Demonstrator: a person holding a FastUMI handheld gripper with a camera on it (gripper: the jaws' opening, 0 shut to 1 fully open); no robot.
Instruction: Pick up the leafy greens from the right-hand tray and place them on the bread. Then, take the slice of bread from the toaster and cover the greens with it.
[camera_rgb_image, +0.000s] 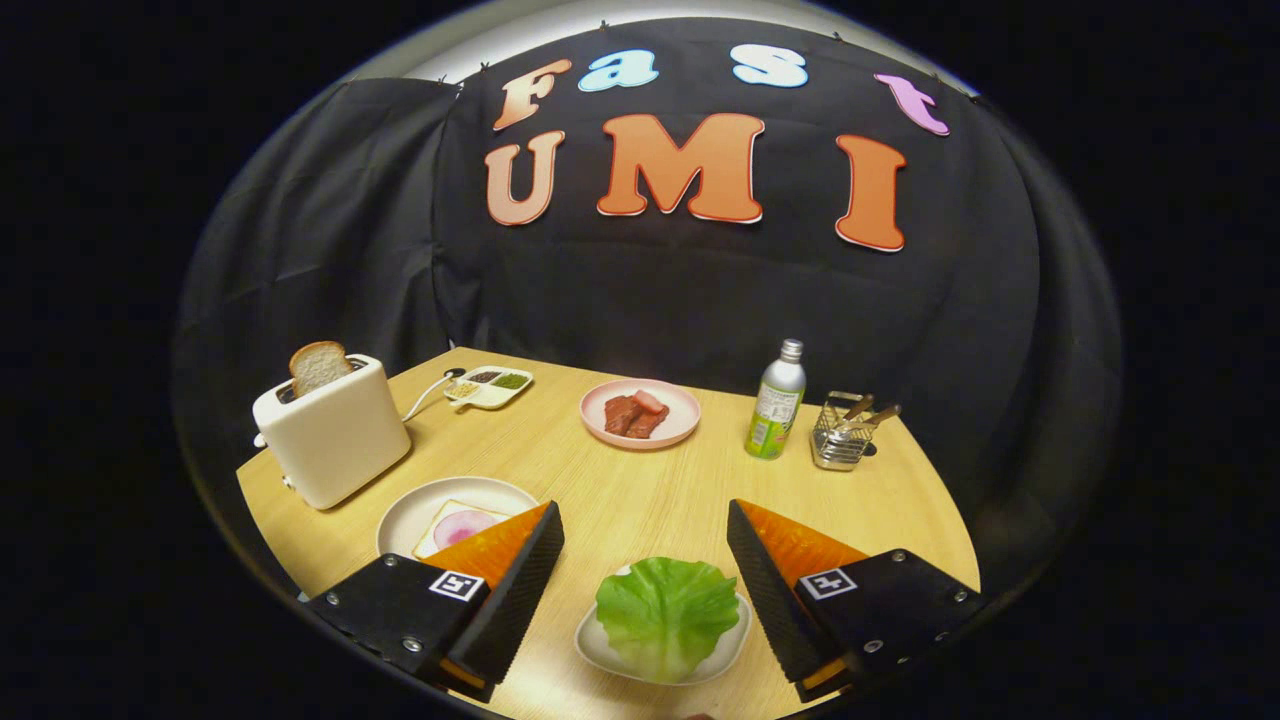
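A green lettuce leaf (667, 612) lies on a small white tray (600, 655) between my two fingers, near their bases. My gripper (645, 528) stands open above it, with its orange-and-black fingers (515, 565) wide apart on either side of the leaf and touching nothing. To the left, partly behind the left finger, a white plate (440, 505) holds a bread slice (432, 545) with a pink ham round on it. Farther left stands a cream toaster (332, 436) with a slice of bread (318, 366) sticking up from its slot.
Beyond the fingers a pink plate (672, 432) holds reddish meat pieces. A green bottle (776, 402) and a wire cutlery holder (842, 434) stand at the far right. A small divided condiment dish (490, 386) sits behind the toaster, with the toaster's cord beside it.
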